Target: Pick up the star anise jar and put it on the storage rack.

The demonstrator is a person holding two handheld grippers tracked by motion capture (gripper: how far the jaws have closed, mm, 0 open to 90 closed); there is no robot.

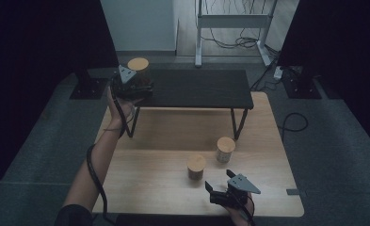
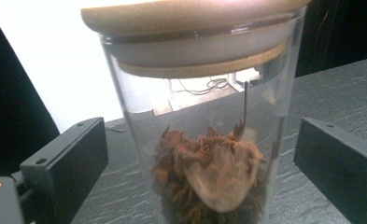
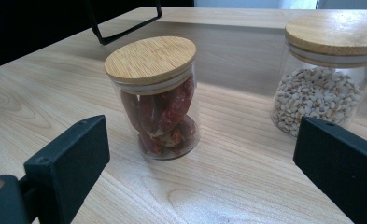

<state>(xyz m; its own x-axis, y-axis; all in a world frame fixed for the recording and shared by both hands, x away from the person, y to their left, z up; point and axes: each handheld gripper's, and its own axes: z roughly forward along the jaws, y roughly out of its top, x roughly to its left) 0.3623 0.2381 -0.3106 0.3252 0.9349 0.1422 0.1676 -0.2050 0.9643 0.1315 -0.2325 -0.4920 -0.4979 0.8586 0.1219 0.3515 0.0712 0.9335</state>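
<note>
my left gripper (image 1: 136, 86) is open around the jar (image 2: 204, 116) at the shelf's (image 1: 197, 89) left edge, right gripper (image 1: 220, 188) open facing the chili jar (image 3: 158, 98).

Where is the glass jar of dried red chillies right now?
The glass jar of dried red chillies stands on the wooden table, left of the bean jar, ahead of the right gripper.

A wooden table (image 1: 164, 188) carries two jars (image 1: 196, 167) and a black shelf (image 1: 206, 89) bearing another jar (image 1: 138, 66).
</note>
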